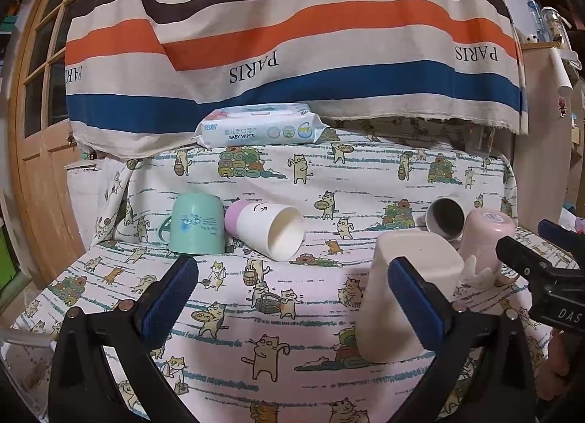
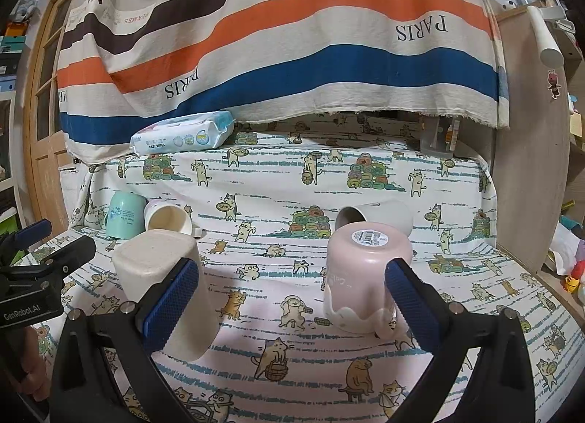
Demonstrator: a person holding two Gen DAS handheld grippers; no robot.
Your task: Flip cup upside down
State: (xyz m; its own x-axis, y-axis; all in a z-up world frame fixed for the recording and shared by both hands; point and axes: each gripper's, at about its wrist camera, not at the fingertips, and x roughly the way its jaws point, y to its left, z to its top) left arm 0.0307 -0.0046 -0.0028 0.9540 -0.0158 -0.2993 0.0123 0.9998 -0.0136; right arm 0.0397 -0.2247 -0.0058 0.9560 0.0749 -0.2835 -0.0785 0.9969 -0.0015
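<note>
**Pastel cups on cat-print cloth: three inverted, two still on their sides**

Pink cup (image 2: pixel 367 276) stands mouth-down, barcode sticker on its upturned base, near and to the right. It sits between the fingers of the right gripper (image 2: pixel 292 300), closer to the right-hand pad; the jaws are spread wide and no contact is visible. Cream cup (image 2: pixel 164 287) also stands inverted, near left in the right wrist view, partly behind that gripper's left pad.

Left gripper (image 1: pixel 292 300): jaws wide apart, holding nothing. Cream cup just behind its right pad; touching or not, cannot tell.

Far left: mint cup (image 1: pixel 197 223) with handle, mouth-down, upright. Touching or just beside it, a white-and-lilac cup (image 1: pixel 267 231) lies on its side, mouth toward the camera. Far right: a grey-white cup (image 1: pixel 444 220) also lies on its side, behind the pink one.

Baby wipes pack (image 1: pixel 261 125) sits at the far edge under a striped hanging cloth (image 1: pixel 292 21). Tablecloth (image 1: pixel 292 313) wrinkled but flat enough.

Progress, as judged: three cups flipped, two left. Neither gripper is committed to a target yet; each lying cup sits well beyond its pads.
</note>
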